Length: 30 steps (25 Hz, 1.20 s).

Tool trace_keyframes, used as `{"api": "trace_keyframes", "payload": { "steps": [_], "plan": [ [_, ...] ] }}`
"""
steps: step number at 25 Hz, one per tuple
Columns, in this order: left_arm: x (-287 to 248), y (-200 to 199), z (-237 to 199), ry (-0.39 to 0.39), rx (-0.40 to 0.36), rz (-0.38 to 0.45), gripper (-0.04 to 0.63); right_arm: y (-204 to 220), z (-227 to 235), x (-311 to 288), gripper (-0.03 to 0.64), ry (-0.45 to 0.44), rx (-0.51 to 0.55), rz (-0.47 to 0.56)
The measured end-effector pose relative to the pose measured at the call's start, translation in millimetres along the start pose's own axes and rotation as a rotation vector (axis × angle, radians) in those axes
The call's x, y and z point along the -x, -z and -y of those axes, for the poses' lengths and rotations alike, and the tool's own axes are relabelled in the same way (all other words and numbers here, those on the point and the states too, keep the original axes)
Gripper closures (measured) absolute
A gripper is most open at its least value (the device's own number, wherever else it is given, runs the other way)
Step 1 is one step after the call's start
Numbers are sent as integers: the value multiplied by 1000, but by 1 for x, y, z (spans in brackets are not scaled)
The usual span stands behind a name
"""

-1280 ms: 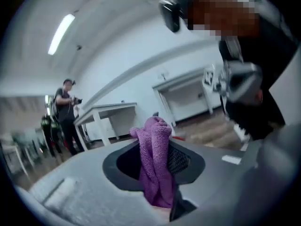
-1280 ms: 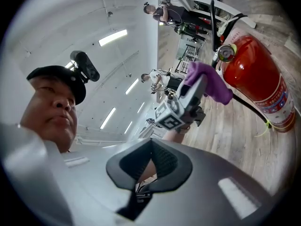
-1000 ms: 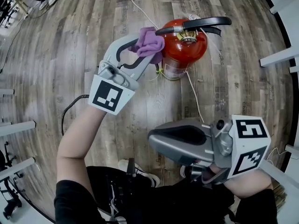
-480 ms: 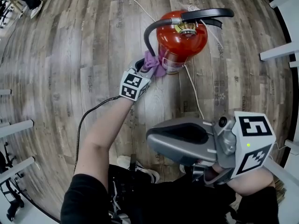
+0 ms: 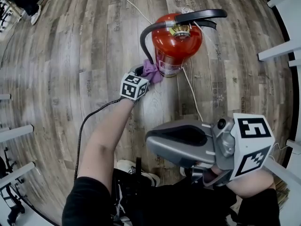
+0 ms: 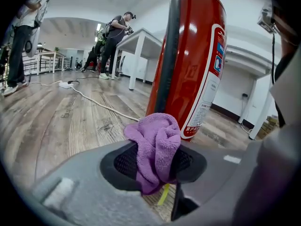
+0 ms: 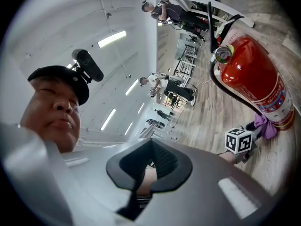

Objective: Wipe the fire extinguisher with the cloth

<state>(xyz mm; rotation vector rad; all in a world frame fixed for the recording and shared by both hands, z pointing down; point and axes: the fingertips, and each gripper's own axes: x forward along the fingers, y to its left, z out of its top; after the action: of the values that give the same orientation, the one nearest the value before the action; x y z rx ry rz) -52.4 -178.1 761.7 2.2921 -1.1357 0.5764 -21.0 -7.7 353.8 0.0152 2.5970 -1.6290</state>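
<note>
Both left gripper (image 6: 154, 160) jaws just tightened on cloth (image 6: 153, 138) beside fire extinguisher (image 6: 195, 55); right gripper (image 7: 146, 173) jaws together.

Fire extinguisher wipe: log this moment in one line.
left gripper: jaws just closed further, gripping purple cloth | cloth: at base of fire extinguisher | right gripper: shut, empty, off to the side

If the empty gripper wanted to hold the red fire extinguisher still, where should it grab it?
Probably the black handle on top of the fire extinguisher, coming down from above. It stands upright, and the handle juts out sideways as a slim bar that jaws could close around; the round red body looks too wide.
</note>
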Motion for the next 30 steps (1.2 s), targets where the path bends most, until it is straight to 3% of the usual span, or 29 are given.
{"api": "trace_keyframes", "payload": {
  "steps": [2, 5, 12, 17, 21, 25, 30],
  "plan": [
    [9, -9, 2, 20, 10, 10, 454, 0, 0, 0, 614, -3, 1, 4],
    [36, -47, 9, 65, -17, 90, 456, -1, -3, 1, 614, -12, 0, 11],
    [120, -177, 31, 137, -198, 268, 451, -5, -11, 0, 614, -52, 1, 15],
    [156, -238, 52, 141, -366, 296, 451, -6, -13, -2, 614, -77, 0, 20],
    [175, -275, 77, 173, -448, 333, 455, -10, -15, -1, 614, -89, -13, 27],
    [179, -301, 104, 214, -612, 300, 468, -12, -11, 1, 614, -87, -5, 43],
    [158, -322, 135, 269, -769, 131, 472, -19, -9, 10, 614, -97, -13, 55]
  ]
}}
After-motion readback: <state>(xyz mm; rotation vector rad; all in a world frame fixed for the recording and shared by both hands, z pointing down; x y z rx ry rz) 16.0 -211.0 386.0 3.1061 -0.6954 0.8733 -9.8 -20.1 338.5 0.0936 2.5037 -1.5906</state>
